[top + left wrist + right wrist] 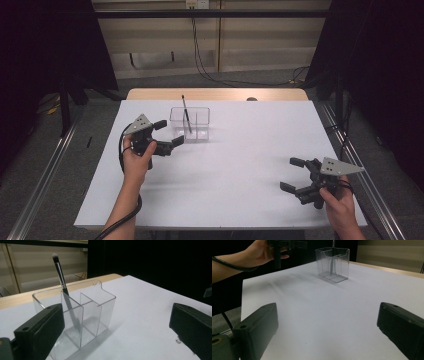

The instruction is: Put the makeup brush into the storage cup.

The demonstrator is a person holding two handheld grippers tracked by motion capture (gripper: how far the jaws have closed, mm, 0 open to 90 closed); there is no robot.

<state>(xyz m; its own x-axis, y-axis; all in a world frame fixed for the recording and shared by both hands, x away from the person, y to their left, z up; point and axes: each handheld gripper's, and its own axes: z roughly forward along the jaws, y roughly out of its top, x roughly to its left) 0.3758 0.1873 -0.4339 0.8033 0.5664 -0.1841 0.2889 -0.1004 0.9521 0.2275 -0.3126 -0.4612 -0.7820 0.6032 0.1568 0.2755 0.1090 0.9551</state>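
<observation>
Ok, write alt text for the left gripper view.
A clear acrylic organiser with divided compartments stands on a white table, a makeup brush leaning in one compartment with its bristles up. The open black jaws of the left hand-held gripper frame the foreground.

Clear plastic organizer [197,124] w/ inner dividers stands upright on the white tabletop [240,170], toward the far left-centre. Makeup brush [62,287] sits in one rear compartment, black handle down, pale bristle tip up, leaning vs. a divider. Other compartments look empty. In right gripper view, organizer [334,265] stands far off.
</observation>
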